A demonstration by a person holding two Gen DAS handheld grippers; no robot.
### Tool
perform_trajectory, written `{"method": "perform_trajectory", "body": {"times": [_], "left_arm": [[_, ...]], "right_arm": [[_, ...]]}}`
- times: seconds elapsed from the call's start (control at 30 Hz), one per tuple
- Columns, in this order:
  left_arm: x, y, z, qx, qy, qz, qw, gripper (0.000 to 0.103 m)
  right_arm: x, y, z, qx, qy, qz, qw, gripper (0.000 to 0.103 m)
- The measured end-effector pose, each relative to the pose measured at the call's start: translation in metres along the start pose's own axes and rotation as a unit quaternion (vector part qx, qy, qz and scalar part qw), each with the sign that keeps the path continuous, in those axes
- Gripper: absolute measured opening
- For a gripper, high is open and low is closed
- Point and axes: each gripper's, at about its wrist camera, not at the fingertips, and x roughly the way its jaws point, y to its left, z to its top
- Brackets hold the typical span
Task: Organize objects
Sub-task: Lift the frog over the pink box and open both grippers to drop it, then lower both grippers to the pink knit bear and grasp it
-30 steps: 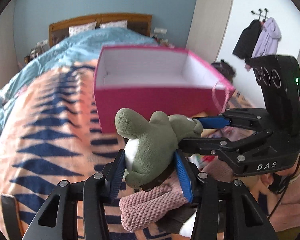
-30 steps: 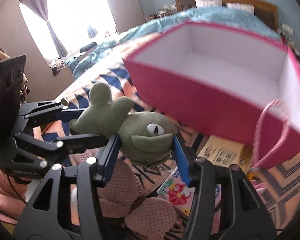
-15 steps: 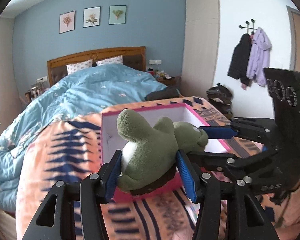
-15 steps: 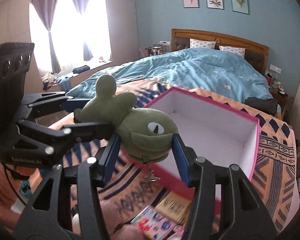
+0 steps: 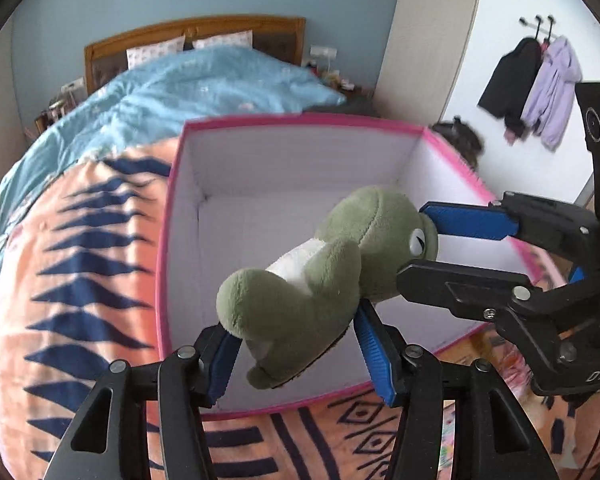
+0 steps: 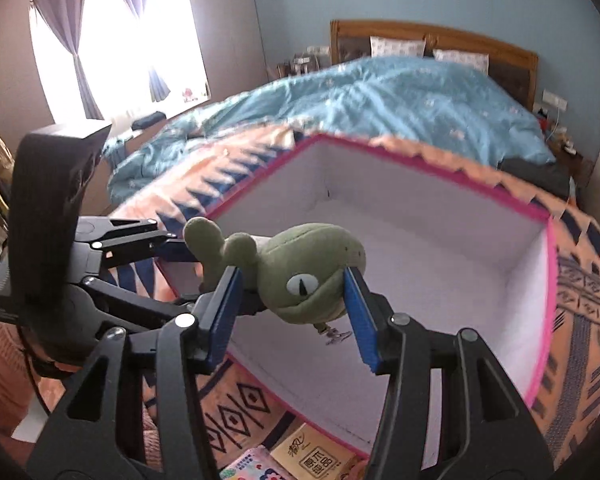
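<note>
A green plush frog hangs above the open pink box, whose white inside holds nothing. My left gripper holds the frog's body and legs between its blue pads. My right gripper is shut on the frog's head, its pads on either side of the eye. In the left wrist view the right gripper reaches in from the right. The pink box sits on an orange and navy patterned blanket.
A blue duvet covers the bed behind the box, with a wooden headboard beyond. Small packets lie on the blanket in front of the box. Coats hang on the right wall.
Both grippers have carried the frog forward and down, from in front of the box to over its open inside. The box now fills more of both views.
</note>
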Motion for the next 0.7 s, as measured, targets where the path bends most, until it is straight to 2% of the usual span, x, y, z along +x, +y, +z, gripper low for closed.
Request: {"method": "perform_trajectory", "body": {"times": [0.07,0.23,0.37,0.43,0.5,0.53,0.57,0.63,0.7], "left_arm": [[-0.002,-0.001,-0.004,0.000,0.002,0.002,1.0000,0.055],[-0.011,0.001,-0.010,-0.013,0.015,-0.014,0.9997,0.055],[-0.019,0.001,-0.019,-0.025,0.020,-0.026,0.9992,0.055],[-0.024,0.003,-0.022,-0.036,0.018,-0.028,0.9988,0.056],[-0.029,0.001,-0.022,-0.033,0.000,0.014,0.9994,0.057],[-0.036,-0.001,-0.024,-0.026,-0.024,0.041,0.9986,0.057],[-0.041,-0.001,-0.025,-0.025,-0.039,0.041,0.9981,0.058],[-0.057,-0.001,-0.031,-0.030,-0.074,0.021,0.9966,0.066],[-0.075,-0.003,-0.038,-0.030,-0.110,0.018,0.9933,0.083]], "right_arm": [[0.010,-0.002,-0.007,-0.001,0.014,-0.001,1.000,0.057],[0.017,-0.016,-0.016,0.025,0.028,0.030,0.999,0.058],[0.013,-0.006,-0.022,0.010,0.033,0.030,0.999,0.059],[0.011,-0.002,-0.027,0.006,0.033,0.033,0.999,0.063],[0.007,-0.005,-0.028,0.010,0.026,0.029,0.999,0.069],[0.003,-0.007,-0.030,0.016,0.020,0.028,0.999,0.069],[-0.002,-0.011,-0.030,0.025,0.013,0.031,0.999,0.069],[-0.015,-0.014,-0.031,0.038,-0.001,0.036,0.999,0.069],[-0.035,-0.016,-0.036,0.043,-0.020,0.040,0.998,0.069]]}}
